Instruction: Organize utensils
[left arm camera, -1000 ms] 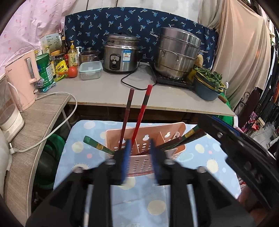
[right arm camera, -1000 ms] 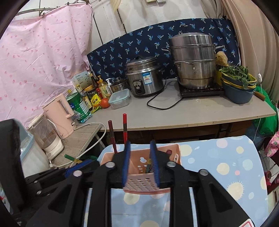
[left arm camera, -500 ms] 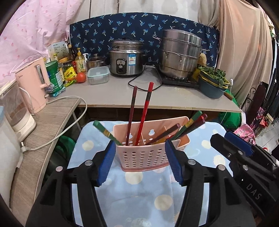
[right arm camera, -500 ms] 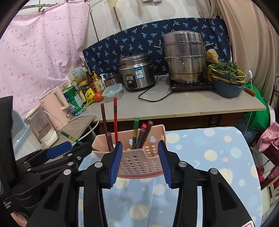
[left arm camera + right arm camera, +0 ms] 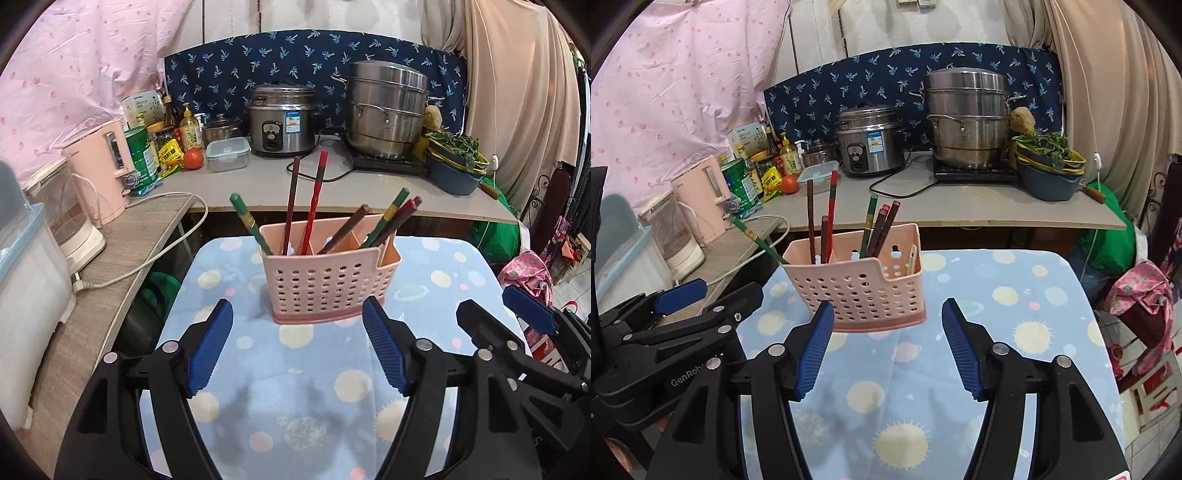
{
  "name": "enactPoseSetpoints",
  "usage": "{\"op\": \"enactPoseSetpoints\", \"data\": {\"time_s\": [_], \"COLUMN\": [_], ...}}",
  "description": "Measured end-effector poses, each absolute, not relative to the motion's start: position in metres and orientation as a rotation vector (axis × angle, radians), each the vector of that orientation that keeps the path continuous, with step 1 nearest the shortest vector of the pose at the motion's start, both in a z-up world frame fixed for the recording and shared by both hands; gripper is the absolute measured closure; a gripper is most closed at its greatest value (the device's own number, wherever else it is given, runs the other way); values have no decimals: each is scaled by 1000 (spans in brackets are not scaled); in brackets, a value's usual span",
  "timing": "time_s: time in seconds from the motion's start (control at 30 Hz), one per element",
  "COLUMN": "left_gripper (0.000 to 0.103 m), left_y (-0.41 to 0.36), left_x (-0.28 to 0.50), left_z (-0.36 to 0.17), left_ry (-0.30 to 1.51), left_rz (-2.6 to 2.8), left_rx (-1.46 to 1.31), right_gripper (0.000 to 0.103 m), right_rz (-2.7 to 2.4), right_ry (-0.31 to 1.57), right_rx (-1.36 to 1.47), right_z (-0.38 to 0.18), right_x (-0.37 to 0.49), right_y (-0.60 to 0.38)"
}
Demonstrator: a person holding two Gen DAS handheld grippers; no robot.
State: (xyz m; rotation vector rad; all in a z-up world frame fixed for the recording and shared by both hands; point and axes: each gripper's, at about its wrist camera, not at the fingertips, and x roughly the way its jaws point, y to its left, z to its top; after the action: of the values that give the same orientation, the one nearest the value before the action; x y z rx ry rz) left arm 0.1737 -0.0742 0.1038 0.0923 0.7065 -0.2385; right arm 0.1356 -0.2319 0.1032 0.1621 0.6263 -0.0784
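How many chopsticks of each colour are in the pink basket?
Green chopsticks: 2
Bright red chopsticks: 1
Dark brownish-red chopsticks: 4
Total: 7, all standing in the basket

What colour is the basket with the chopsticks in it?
The basket is pale pink with little holes, seen best in the left wrist view.

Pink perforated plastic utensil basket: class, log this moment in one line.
pink perforated plastic utensil basket: upright, chopsticks inside | left gripper: open, empty | right gripper: open, empty
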Motion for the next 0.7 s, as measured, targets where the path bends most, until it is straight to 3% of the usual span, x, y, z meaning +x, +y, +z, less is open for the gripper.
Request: {"op": "enactPoseSetpoints", "data": {"time_s": [0.5, 0.7], "left_gripper": [13, 9], "left_y": [-62, -57], "left_x": [142, 136], "left_z": [79, 72], "left_ry": [731, 740], "left_rz": [-177, -145], "left_rx": [108, 118], "right_gripper": [33, 18], "right_rz": [-115, -147], "right_ry": [666, 668], "right_rx": [145, 124], "right_z": [84, 79], "right_x": [100, 89], "right_y": [-229, -227]}}
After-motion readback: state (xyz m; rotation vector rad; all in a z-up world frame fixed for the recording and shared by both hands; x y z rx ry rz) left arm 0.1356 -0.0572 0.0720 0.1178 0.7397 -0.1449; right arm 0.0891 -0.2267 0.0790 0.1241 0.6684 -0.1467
